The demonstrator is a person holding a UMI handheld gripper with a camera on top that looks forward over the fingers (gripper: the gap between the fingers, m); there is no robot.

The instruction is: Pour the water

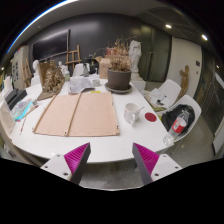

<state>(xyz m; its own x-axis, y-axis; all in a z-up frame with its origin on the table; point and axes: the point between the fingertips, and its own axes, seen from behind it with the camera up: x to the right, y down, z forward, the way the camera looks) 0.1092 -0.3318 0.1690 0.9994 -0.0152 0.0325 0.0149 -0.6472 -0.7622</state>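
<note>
Brown boards [77, 112] lie flat on the white counter [100, 145], a potted plant [119, 68] behind them. Right of them stands a white cup [131, 113], then a red coaster [151, 117]. Farther right, a clear red-labelled bottle [179, 123] rests on a chair. The claw [111, 158] hangs apart, holding nothing.

Studio-ish room with a big round white table [100, 140] in the middle

Dark wall panel [52, 44] at the back, pale ceiling with small round recessed lights [168, 27]. White moulded chair [190, 108] sits beside the table, a dried plant in a grey pot [119, 72] and flat tan cardboard sheets [78, 113] lie on top.
</note>
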